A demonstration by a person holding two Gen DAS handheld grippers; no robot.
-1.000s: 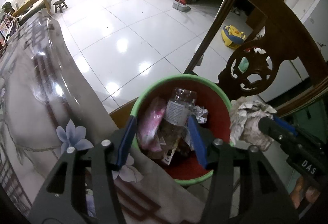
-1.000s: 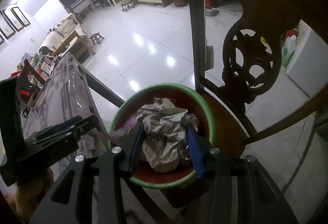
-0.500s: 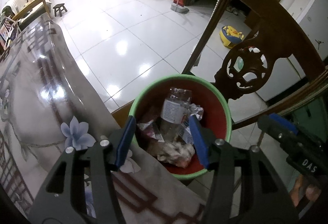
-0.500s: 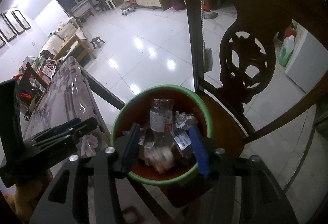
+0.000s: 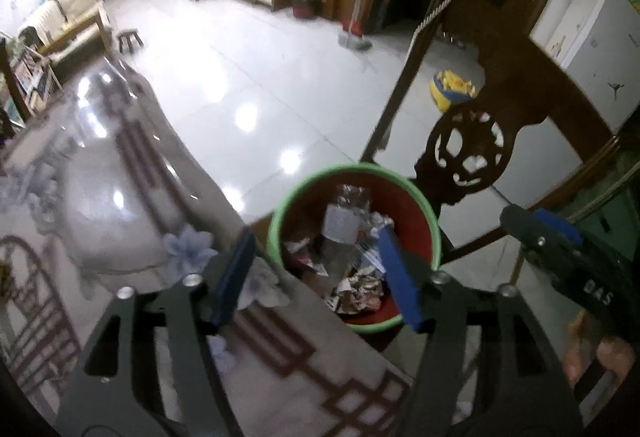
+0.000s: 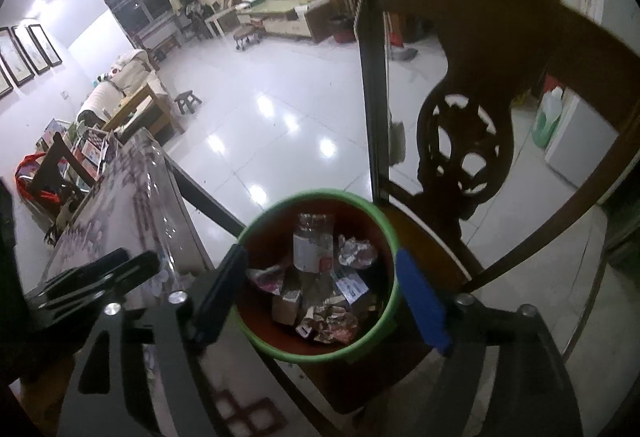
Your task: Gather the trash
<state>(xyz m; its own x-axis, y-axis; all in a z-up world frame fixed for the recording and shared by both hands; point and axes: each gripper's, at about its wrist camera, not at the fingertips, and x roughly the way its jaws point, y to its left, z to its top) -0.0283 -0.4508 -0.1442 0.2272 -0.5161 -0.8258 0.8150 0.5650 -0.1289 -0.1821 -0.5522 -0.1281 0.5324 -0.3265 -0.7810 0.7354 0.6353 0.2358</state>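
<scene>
Since a second ago, we are seeing both grippers lifted back from the bin, and the crumpled paper wad (image 6: 334, 323) that our right gripper (image 6: 332, 293) was carrying is now lying inside with the rest of the trash. Our right gripper's blue fingers (image 6: 422, 303) are spreading apart at this moment, with nothing between them and nothing touching the pads; the bin is sitting below and ahead, framed in the gap between the fingers. Our left gripper (image 5: 320, 277) is opening too, its jaws standing apart and empty, and it is hovering over the table edge just beside the bin. The red bin with the green rim (image 5: 434, 227) is resting on the seat of a carved wooden chair (image 5: 512, 85), close against the table. Inside it, a clear plastic bottle (image 6: 314, 243) is leaning upright toward the far wall, a crushed piece of foil (image 6: 356, 251) is lying right of it, and papers and wrappers are piling up near the front. The table (image 5: 112, 205), with its glossy flower-patterned cover, is stretching away to the left. Beyond it, the white tiled floor (image 6: 280, 109) is reflecting ceiling lights, and part of a hand (image 5: 600, 361) is showing at the right edge of the left wrist view.
</scene>
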